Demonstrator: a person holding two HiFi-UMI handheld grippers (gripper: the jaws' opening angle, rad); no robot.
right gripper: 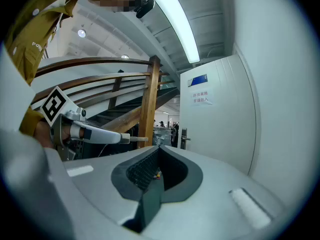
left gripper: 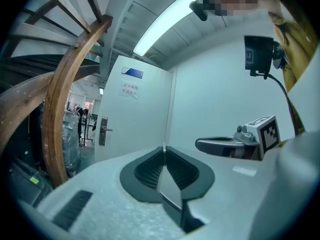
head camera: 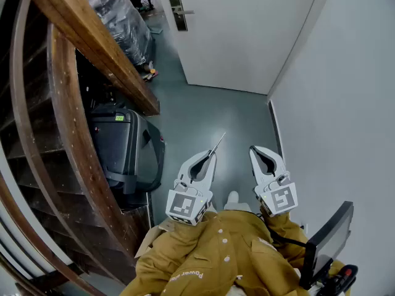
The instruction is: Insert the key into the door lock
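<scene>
Left hand-held gripper (head camera: pixel 210 156) is clamped on the key (head camera: pixel 218 143). The right hand-held gripper (head camera: pixel 255 150) has its jaws together. The door lock (head camera: pixel 178 12) is well apart from both.

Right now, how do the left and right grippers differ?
Left gripper is shut on the key, whose blade pokes past its tips; right gripper is shut on nothing. Left gripper slants rightward in the head view, right gripper leftward. Both are white, pointing toward the door.

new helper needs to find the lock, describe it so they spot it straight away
Start at the white door straight ahead. Near its left edge is a tall silver lock plate with a lever handle sticking out, the only metal fitting on it.
</scene>
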